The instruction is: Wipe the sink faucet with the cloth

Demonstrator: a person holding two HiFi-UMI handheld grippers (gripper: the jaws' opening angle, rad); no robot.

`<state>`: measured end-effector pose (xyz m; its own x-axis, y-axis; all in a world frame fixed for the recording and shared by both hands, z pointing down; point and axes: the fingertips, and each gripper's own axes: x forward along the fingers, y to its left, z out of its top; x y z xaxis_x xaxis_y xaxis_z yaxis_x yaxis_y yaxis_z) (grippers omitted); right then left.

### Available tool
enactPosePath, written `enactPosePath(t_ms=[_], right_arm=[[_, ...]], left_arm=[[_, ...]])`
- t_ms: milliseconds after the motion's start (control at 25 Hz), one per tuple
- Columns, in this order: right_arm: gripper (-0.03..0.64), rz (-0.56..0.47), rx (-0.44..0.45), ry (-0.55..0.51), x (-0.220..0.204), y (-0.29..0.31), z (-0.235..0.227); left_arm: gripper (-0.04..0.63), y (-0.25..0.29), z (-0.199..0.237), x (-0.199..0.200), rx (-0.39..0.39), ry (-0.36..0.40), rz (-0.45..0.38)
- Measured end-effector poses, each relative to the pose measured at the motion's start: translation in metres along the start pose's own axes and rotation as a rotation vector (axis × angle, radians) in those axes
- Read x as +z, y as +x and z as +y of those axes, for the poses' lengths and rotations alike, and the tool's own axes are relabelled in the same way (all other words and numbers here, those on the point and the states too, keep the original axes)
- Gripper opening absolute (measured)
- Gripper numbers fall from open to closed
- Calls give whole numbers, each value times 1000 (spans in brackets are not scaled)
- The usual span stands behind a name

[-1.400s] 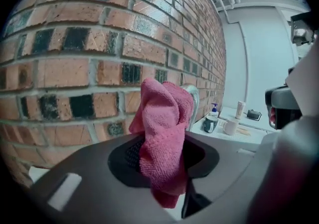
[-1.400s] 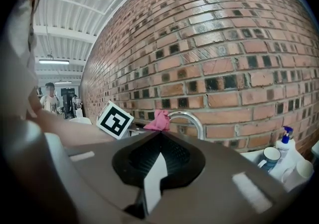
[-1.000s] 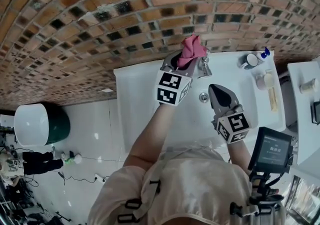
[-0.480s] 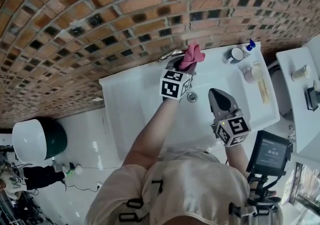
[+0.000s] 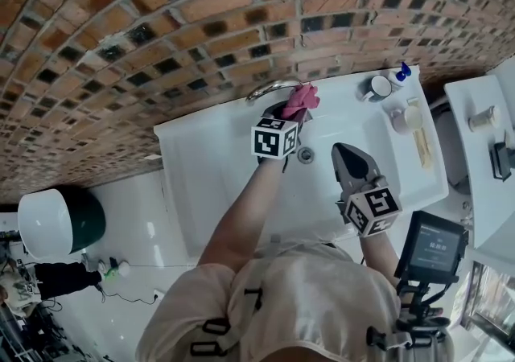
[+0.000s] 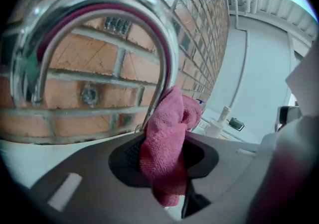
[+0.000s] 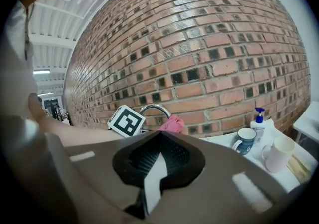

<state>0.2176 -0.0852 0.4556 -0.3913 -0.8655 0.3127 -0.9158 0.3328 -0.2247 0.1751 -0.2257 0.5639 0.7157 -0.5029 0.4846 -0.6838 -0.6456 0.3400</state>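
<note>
Now: pink terry cloth (image 6: 167,143) at the faucet, under a red-brick wall (image 5: 161,14).
Left of the white sink counter (image 5: 209,159), a green bin with a white lid (image 5: 56,222) stands on glossy white floor (image 5: 153,224). At the counter's back edge, the left gripper (image 5: 290,113) pinches the cloth against the arched chrome faucet (image 6: 99,14). The right gripper (image 5: 336,149) hangs over the basin, jaws together and empty. A blue mug (image 5: 374,88) and pump bottle (image 5: 400,75) occupy the back right corner.

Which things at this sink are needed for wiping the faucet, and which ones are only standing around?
For the job:
- pink terry cloth, clamped in the left gripper
- curved chrome faucet
- white sink

Lying about:
- dark blue ceramic mug
- white mug
- white pump bottle with a blue top
- right gripper, holding nothing
</note>
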Motion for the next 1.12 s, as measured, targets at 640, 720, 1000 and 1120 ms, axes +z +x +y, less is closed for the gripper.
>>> enactPosePath(t_ms=[640, 720, 1000, 1120], right_arm=[[-14, 10, 90, -29, 3, 14, 38], [-14, 13, 67, -20, 1, 11, 29], [-14, 23, 10, 6, -6, 5, 8], [-14, 32, 11, 7, -9, 6, 8]], left_arm=[[130, -40, -27, 63, -51, 14, -153], [130, -30, -19, 51, -32, 18, -120], [130, -6, 0, 15, 25, 67, -22], [130, -6, 1, 7, 21, 47, -11]])
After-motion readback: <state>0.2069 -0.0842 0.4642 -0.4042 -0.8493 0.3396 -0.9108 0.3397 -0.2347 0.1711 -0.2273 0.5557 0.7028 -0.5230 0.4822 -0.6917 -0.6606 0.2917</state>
